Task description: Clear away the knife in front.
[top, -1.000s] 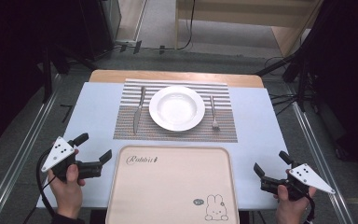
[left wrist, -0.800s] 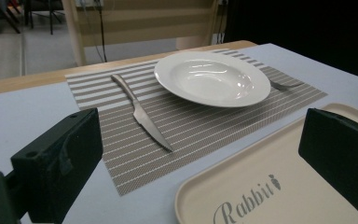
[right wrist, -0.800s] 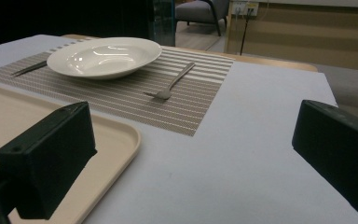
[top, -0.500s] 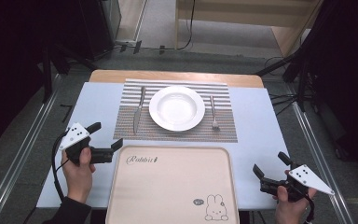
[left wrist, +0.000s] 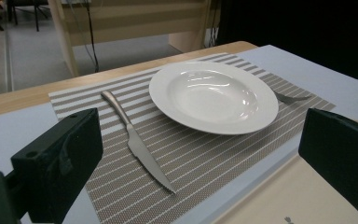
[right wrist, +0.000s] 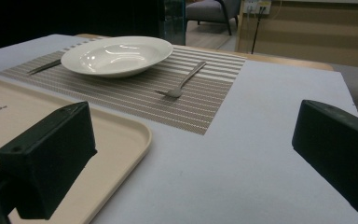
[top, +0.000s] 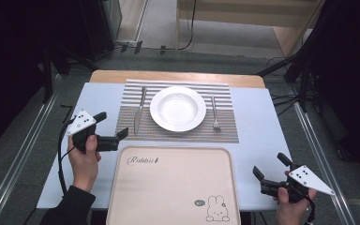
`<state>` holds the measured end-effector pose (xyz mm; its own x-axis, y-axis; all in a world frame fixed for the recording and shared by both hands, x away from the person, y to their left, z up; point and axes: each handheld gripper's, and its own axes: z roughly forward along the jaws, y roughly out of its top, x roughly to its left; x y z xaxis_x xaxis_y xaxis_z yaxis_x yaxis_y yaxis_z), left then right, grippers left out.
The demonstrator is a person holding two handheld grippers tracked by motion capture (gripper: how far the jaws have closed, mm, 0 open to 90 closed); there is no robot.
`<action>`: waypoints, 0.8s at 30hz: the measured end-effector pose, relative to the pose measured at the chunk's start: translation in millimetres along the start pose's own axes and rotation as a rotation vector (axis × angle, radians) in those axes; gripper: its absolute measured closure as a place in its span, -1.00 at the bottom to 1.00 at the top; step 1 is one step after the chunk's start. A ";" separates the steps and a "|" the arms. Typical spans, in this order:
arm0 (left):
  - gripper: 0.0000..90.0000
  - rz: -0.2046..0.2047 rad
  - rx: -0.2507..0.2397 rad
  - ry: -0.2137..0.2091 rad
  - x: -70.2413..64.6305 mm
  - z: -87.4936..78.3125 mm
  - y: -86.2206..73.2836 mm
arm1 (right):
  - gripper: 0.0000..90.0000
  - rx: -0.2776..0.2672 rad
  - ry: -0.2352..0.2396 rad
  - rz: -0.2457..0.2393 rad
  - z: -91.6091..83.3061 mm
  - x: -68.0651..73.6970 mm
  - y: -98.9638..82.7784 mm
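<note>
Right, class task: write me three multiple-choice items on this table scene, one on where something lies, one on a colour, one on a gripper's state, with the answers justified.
1. Where does the knife lie?
A. on the tray
B. on the striped placemat, left of the plate
C. inside the plate

2. What colour is the plate?
A. white
B. blue
C. black

3. How does the left gripper stand?
A. shut on the knife
B. shut on the fork
C. open, holding nothing

Answers:
1 B, the high view shows the knife on the placemat beside the plate's left rim, with the fork on the other side.
2 A, the plate is plain white in every view.
3 C, the left gripper view shows both jaws wide apart with nothing between them, near the tray corner.
</note>
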<state>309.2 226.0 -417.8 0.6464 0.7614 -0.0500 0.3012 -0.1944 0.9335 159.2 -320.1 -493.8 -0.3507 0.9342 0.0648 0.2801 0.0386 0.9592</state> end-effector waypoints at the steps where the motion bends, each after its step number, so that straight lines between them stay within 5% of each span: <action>1: -1.00 -0.001 0.005 -0.002 0.1 2.1 1.2 | -1.00 0.000 0.000 0.000 0.2 0.2 0.0; 9: -1.00 -0.006 0.041 -0.047 3.4 19.5 10.7 | -1.00 0.006 0.004 -0.003 1.0 1.5 -0.1; 24: -1.00 -0.035 0.080 -0.044 15.9 48.0 31.4 | -1.00 0.007 0.011 -0.014 2.1 2.2 -0.3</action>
<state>362.5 202.3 -406.2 0.6642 0.7409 -0.0995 0.3778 -0.2179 0.8999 160.2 -317.3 -494.6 -0.3640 0.9298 0.0546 0.2817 0.0540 0.9580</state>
